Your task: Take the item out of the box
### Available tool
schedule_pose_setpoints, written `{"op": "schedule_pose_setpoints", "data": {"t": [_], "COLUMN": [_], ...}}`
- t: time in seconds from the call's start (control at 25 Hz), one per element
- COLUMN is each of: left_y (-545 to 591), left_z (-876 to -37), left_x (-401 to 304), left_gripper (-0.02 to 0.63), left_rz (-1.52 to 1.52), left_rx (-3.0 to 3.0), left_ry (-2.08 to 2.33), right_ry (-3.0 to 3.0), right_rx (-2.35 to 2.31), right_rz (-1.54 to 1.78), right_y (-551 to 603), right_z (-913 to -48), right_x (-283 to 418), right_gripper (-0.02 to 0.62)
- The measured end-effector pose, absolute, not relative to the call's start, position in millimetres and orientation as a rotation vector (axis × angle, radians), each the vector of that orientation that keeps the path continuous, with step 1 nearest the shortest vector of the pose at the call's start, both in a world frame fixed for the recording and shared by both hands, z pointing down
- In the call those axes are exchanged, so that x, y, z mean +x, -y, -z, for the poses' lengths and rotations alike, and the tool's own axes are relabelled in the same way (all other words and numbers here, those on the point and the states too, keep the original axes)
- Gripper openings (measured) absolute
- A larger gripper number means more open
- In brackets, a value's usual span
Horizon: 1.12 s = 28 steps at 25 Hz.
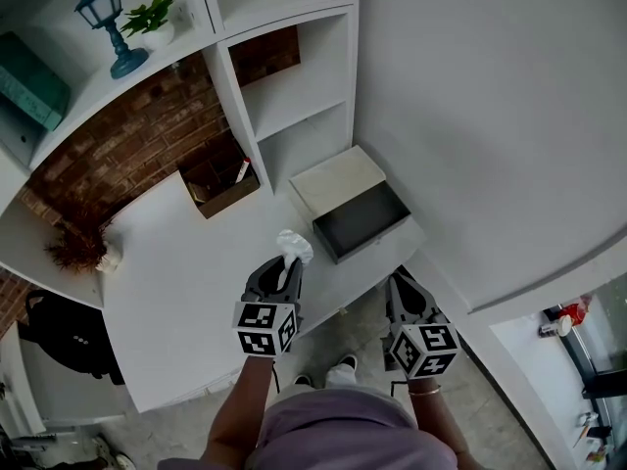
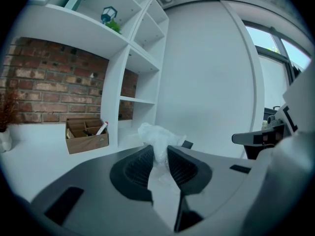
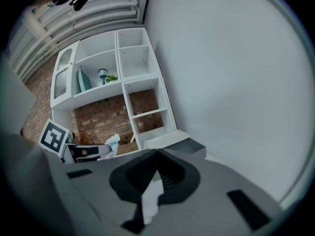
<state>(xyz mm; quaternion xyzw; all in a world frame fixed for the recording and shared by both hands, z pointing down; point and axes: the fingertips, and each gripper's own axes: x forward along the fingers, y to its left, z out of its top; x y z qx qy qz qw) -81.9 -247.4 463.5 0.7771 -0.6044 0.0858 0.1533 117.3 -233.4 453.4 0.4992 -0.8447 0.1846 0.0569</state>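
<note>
A crumpled white plastic-wrapped item point(image 1: 293, 246) point(image 2: 156, 135) is pinched between the jaws of my left gripper point(image 1: 290, 266) point(image 2: 160, 154), held above the white desk point(image 1: 186, 282). The dark grey box point(image 1: 359, 219) stands open on the desk's right end, its white lid point(image 1: 337, 180) tilted back behind it; its inside looks bare. My right gripper point(image 1: 400, 279) point(image 3: 156, 157) hangs off the desk's front right corner with its jaw tips touching and nothing between them. The right gripper view also shows the item point(image 3: 112, 142) and the box point(image 3: 189, 146).
A brown cardboard organizer point(image 1: 223, 186) point(image 2: 86, 134) sits at the back of the desk by the white shelf unit point(image 1: 279, 96). A blue lantern point(image 1: 110, 25) and small plant point(image 1: 153, 20) stand on a shelf. Dried twigs point(image 1: 76, 248) lie at the desk's left. A white wall point(image 1: 490, 116) runs along the right.
</note>
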Motion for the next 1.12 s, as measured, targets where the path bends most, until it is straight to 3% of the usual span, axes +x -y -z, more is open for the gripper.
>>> {"op": "schedule_pose_setpoints", "data": {"t": [1.12], "left_y": [208], "left_z": [-464], "left_x": [-107], "left_gripper": [0.086], "left_rz": [-0.176], "left_rx": [2.235], "left_ry": [1.723], "right_ry": [2.553], "right_rx": [1.464], "right_rz": [-0.473], "right_y": [205], "right_z": [-449], "right_x": [82], "right_gripper": [0.003]}}
